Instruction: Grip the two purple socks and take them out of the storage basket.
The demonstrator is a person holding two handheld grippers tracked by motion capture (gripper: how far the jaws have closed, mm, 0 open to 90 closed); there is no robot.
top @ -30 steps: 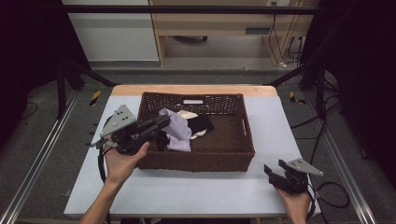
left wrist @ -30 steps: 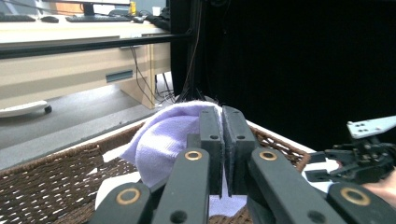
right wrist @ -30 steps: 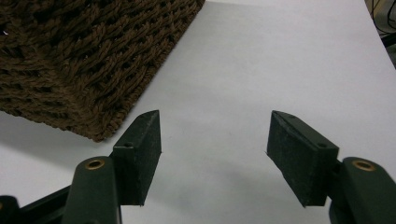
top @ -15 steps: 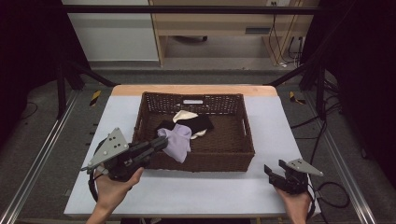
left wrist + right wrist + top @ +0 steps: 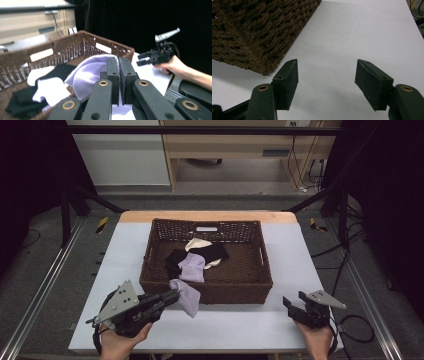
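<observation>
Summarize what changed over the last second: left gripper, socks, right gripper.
The left gripper, shut on a lavender sock, pulled back from inside the wicker basket toward the person, dragging the sock over the near rim; it now hangs outside the front wall. The second lavender sock, black socks and white sock stayed in the basket. The right gripper stayed open on the table.

I see a dark brown woven basket (image 5: 250,290) on a pale grey-white table (image 5: 300,265) edged in light wood. A lavender sock (image 5: 186,296), black socks (image 5: 176,260) and a cream one (image 5: 197,243). My black left gripper (image 5: 170,297) carries a grey plate.
</observation>
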